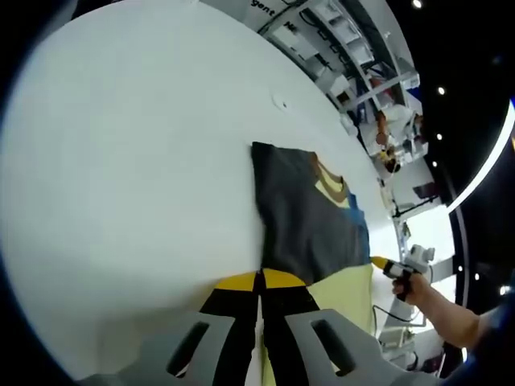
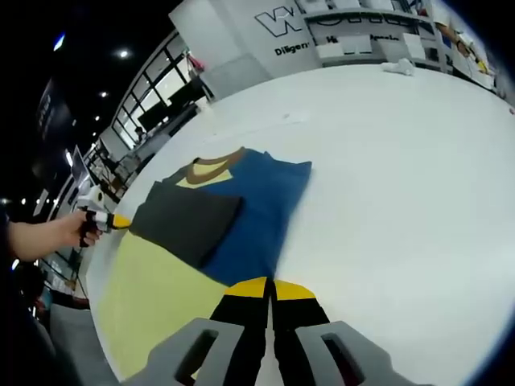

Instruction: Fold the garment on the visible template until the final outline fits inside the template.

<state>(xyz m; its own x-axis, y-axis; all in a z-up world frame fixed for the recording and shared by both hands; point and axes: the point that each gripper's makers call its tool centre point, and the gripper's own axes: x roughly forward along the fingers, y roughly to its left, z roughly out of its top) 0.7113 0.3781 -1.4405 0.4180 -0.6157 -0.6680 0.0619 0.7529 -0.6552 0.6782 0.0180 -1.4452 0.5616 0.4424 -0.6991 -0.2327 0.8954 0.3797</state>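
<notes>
Both grippers, left (image 1: pixel 259 301) and right (image 2: pixel 271 310), have their jaws pressed together, and we cannot tell whether cloth is pinched. We see the shirt (image 2: pixel 233 213) lying folded on the white table (image 2: pixel 402 177), partly over the yellow template (image 2: pixel 153 301). We judge it light, limp; pinch edges. Wall lettering is cut off: "Diligen…".

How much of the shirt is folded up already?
Both sides of the grey, blue and pale-yellow shirt already look folded inward on the white table. Both yellow-tipped grippers, left and right, sit shut at its lower edge. The yellow bottom part still lies unfolded; no template outline is discernible.
</notes>
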